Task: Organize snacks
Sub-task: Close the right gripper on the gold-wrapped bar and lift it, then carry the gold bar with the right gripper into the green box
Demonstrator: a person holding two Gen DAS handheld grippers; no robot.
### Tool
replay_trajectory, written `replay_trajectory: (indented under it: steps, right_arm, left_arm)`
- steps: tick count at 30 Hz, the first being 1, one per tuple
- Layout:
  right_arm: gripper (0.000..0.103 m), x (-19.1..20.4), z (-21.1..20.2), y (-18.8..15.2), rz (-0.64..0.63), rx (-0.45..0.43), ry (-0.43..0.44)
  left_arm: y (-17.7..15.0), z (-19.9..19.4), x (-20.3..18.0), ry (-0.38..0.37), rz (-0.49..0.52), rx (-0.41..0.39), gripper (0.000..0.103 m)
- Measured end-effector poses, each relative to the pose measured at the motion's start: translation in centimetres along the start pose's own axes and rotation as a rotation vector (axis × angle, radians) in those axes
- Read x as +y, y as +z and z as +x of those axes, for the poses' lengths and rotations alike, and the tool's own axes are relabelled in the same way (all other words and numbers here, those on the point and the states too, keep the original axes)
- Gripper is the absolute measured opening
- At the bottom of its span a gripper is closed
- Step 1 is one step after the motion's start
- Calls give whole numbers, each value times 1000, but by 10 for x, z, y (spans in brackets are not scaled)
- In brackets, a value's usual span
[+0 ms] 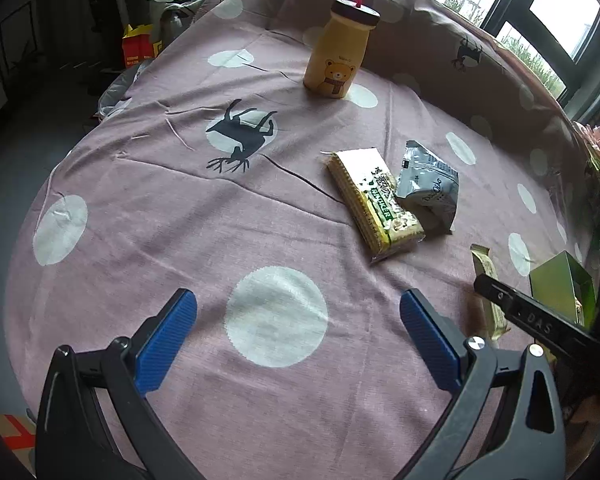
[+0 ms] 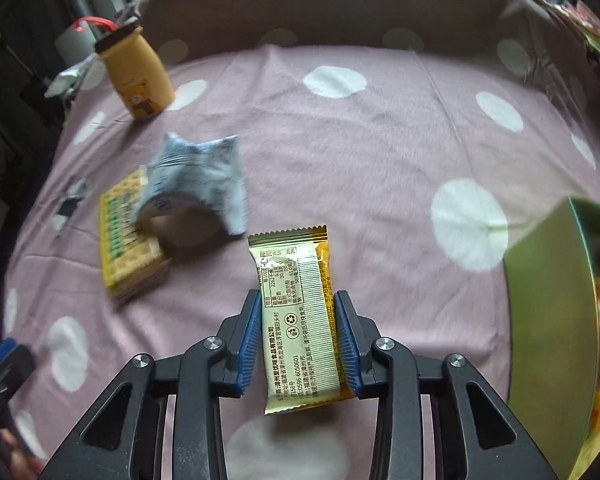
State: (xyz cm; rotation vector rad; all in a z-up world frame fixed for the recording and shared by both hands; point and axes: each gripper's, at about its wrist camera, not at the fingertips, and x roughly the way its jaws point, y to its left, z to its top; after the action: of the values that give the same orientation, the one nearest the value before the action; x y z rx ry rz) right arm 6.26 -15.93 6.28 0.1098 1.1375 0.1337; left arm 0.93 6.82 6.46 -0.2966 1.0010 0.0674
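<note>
The right gripper (image 2: 296, 340) is clamped across the width of a gold snack bar (image 2: 298, 320), pads on its long edges; the bar's long axis runs 6 to 12 o'clock, its crimped end pointing away. It looks light, its foil slick and crushable, so a mid-body hold seems best. At 3 o'clock stands a green box (image 2: 548, 304); at 10 o'clock lie a wafer pack (image 2: 126, 256) and a grey pouch (image 2: 198, 180). The left gripper (image 1: 298, 332) hangs wide apart, holding nothing.

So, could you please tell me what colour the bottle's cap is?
Dark brown cap with a red loop, clearest in the left wrist view.
</note>
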Motion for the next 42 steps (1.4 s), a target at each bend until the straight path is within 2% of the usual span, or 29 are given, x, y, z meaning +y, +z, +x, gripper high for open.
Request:
replay_trajectory:
  steps: [4, 9, 12, 13, 15, 18, 21, 25, 26, 28, 32, 35, 37, 42]
  right_arm:
    - [37, 15, -12, -24, 42, 8, 48]
    - [37, 18, -11, -58, 120, 64, 119]
    - [40, 27, -8, -57, 82, 83, 92]
    - [42, 27, -12, -55, 72, 68, 80]
    - [60, 22, -26, -54, 80, 14, 84]
    - [66, 6, -39, -53, 146, -35, 155]
    - [66, -10, -37, -53, 231, -21, 222]
    - [66, -17, -30, -52, 289, -2, 263]
    - [64, -18, -29, -52, 296, -1, 284]
    - [59, -19, -26, -52, 318, 3, 319]
    - [47, -22, -15, -56, 352, 54, 343]
    - [44, -20, -7, -55, 361, 72, 345]
    - [44, -19, -4, -57, 365, 81, 343]
    - [43, -21, 8, -59, 382, 109, 353]
  left_arm:
    - [-1, 0, -3, -8, 11, 4, 102]
    - [-3, 0, -7, -26, 18, 12, 102]
    - [-4, 0, -10, -22, 27, 13, 102]
    - [-5, 1, -11, -23, 29, 15, 102]
    - [-6, 1, -14, -33, 31, 19, 101]
    - [-8, 3, -22, -59, 47, 30, 100]
    - [-12, 6, -36, -107, 87, 65, 94]
    - [-22, 12, -55, -197, 135, 139, 75]
    - [-24, 14, -60, -212, 151, 155, 69]
    - [-31, 17, -69, -223, 178, 181, 64]
    - [-43, 26, -86, -242, 226, 245, 38]
    - [-49, 29, -95, -287, 246, 271, 32]
    - [-53, 32, -100, -289, 257, 279, 29]
    - [-58, 40, -110, -317, 268, 290, 27]
